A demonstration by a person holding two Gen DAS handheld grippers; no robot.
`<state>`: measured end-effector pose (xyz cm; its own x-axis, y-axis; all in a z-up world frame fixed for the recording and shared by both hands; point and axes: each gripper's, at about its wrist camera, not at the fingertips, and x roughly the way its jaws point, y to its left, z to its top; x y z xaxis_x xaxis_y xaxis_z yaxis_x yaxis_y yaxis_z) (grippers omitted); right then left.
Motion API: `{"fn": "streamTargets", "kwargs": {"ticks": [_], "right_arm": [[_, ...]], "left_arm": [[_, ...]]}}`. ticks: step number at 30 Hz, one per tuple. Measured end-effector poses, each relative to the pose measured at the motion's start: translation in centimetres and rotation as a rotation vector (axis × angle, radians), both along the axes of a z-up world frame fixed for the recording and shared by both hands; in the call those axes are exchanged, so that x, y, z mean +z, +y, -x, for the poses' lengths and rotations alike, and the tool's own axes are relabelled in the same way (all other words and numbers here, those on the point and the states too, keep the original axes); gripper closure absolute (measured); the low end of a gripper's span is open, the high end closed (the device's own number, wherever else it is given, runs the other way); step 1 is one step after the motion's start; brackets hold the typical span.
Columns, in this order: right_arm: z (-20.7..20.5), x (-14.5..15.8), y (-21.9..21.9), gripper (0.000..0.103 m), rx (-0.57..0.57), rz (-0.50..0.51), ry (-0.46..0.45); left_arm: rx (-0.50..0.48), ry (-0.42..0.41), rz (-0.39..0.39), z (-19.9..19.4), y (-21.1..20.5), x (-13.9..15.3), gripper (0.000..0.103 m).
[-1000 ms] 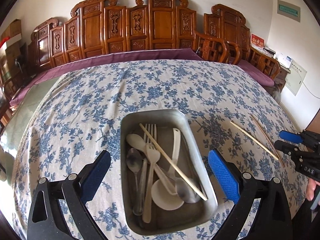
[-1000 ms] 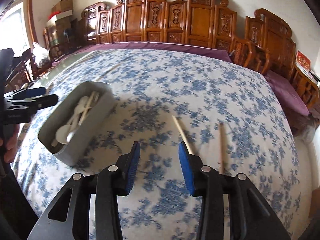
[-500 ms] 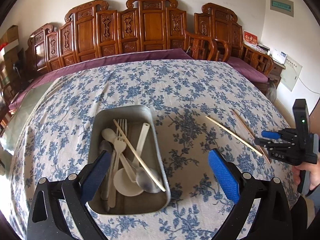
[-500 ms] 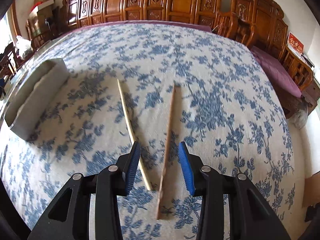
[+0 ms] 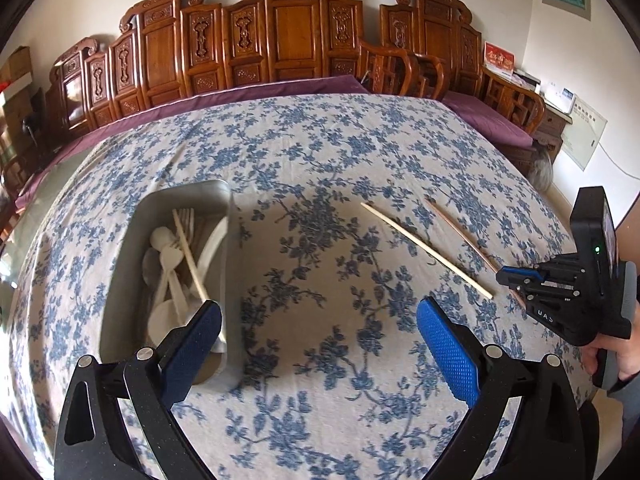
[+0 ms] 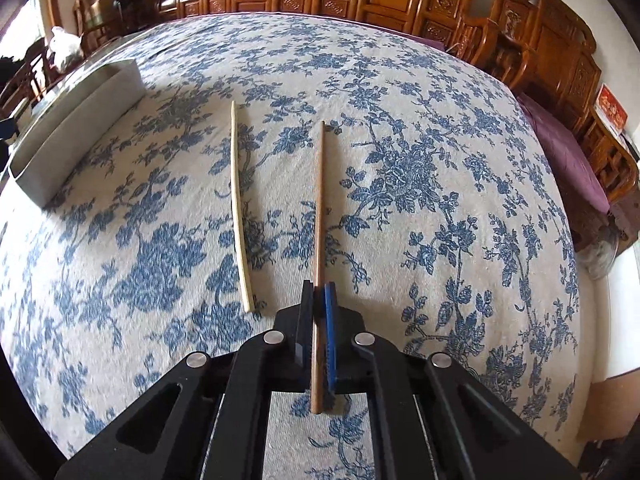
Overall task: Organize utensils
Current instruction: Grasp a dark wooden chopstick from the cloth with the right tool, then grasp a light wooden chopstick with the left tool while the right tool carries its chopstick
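A metal tray point(image 5: 120, 264) holds several spoons, a fork and a pale chopstick point(image 5: 191, 256); its wall shows in the right wrist view point(image 6: 76, 128). Two chopsticks lie on the floral tablecloth: a pale one point(image 6: 240, 208) point(image 5: 424, 249) and a brown one point(image 6: 319, 200) point(image 5: 460, 232). My right gripper point(image 6: 319, 300) point(image 5: 510, 278) is shut on the near end of the brown chopstick, which lies on the cloth. My left gripper point(image 5: 318, 340) is open and empty, low over the cloth just right of the tray.
Carved wooden chairs point(image 5: 288, 28) and purple cushions point(image 5: 484, 120) ring the table's far and right sides. The table's right edge point(image 6: 588, 280) drops off near the right gripper.
My right gripper has moved forward and closed on the brown chopstick. My left gripper has shifted right, off the tray, and stays open.
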<state>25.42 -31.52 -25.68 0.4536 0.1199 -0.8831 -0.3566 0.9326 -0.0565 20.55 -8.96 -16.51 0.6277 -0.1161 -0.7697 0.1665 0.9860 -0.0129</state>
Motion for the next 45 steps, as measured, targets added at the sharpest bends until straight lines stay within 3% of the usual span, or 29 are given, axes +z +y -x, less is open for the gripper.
{"fn": "streamTargets", "kwargs": {"ticks": [4, 14, 28, 34, 36, 43, 45], "right_arm": [[0.1, -0.1, -1.5, 0.097, -0.018, -0.084, 0.006], [0.2, 0.3, -1.8, 0.097, 0.022, -0.042, -0.018], [0.0, 3.3, -5.2, 0.097, -0.030, -0.116, -0.084], [0.0, 4.2, -4.9, 0.097, -0.029, -0.126, -0.099], [0.1, 4.6, -4.6, 0.097, -0.028, -0.120, -0.105], [1.0, 5.7, -3.6, 0.097, -0.021, -0.091, -0.110], [1.3, 5.9, -3.3, 0.097, -0.021, -0.090, -0.108]], "left_arm": [[-0.004, 0.020, -0.015, -0.5, -2.5, -1.0, 0.009], [-0.023, 0.071, -0.039, -4.2, -8.5, -3.5, 0.009], [-0.046, 0.117, -0.121, -8.6, -14.0, -6.6, 0.010], [-0.037, 0.168, -0.116, -9.0, -13.9, -7.7, 0.038], [-0.039, 0.186, -0.081, -8.8, -13.1, -7.9, 0.043], [-0.021, 0.209, -0.037, -7.8, -10.4, -7.6, 0.088], [-0.012, 0.224, -0.022, -7.5, -9.4, -7.6, 0.096]]}}
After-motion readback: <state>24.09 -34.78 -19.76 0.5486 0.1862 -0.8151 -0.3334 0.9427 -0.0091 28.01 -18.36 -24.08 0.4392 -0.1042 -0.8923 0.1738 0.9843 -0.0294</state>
